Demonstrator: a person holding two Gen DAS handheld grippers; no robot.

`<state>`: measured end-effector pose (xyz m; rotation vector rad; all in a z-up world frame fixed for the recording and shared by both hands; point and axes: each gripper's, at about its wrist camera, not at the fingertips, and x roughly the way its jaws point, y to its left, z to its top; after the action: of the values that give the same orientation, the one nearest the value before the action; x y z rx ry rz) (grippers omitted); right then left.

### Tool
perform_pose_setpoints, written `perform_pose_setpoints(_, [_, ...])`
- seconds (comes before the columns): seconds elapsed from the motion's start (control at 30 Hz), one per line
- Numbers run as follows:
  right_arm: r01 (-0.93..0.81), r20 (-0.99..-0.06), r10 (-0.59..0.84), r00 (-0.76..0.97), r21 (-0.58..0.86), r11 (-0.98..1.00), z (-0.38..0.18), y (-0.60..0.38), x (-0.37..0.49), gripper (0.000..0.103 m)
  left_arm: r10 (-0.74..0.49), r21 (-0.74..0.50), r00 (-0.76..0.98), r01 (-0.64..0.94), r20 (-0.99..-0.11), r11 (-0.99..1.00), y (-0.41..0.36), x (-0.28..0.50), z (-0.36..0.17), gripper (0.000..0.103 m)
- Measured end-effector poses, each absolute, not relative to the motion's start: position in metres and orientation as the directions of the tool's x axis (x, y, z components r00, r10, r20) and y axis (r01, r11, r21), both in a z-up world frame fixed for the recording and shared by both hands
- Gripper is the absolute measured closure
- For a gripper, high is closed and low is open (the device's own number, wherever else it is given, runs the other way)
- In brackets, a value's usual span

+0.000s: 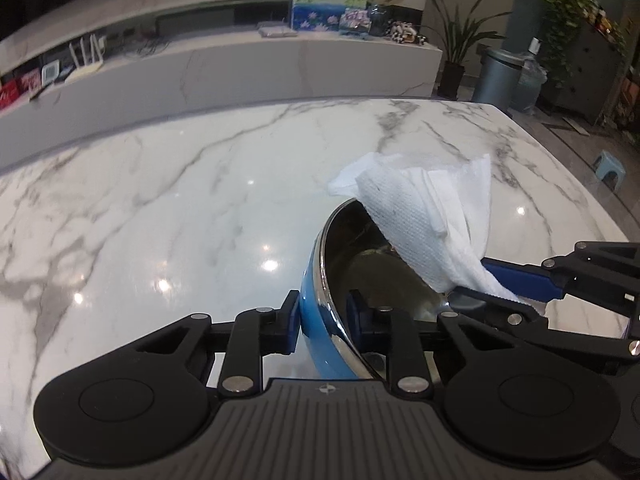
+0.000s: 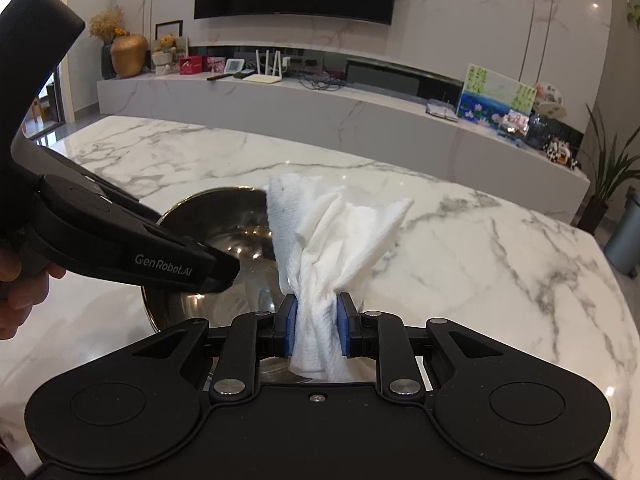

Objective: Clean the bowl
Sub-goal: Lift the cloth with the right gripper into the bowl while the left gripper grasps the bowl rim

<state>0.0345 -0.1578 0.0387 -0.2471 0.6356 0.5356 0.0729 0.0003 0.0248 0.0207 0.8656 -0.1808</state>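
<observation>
The left hand-held gripper [image 1: 323, 316] clamps the tilted blue steel bowl [image 1: 316, 312] by its rim over the marble counter [image 1: 160, 200]. The right hand-held gripper [image 2: 317, 322], closed on a paper towel [image 2: 320, 240], reaches in from three o'clock. Hard wiping could lever the rim out of that thin pinch, or tear the towel.

White lettering reading "GenRobot.AI" is showing along the side of the black plastic left gripper [image 2: 224, 276] in the right wrist view. Green handwritten characters are running down a painted lotus-pond picture [image 2: 496, 100] on the far shelf, too small to read.
</observation>
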Motion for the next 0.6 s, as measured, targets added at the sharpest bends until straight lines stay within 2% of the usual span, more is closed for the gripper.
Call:
perform_pose_setpoints(0.43, [-0.634,-0.669,0.537,0.514,0.126,0.763,0.027,-0.149,0.034,0.084,-0.169,-0.073,0.631,0.176,-0.757,0.982,0.001,0.072,0.025,0.086])
perform_pose_setpoints(0.6, [-0.638,-0.687,0.521,0.506,0.107,0.762,0.026,-0.143,0.032,0.084,-0.17,-0.063,0.635,0.187,-0.753,0.98,0.0,0.07,0.027,0.085])
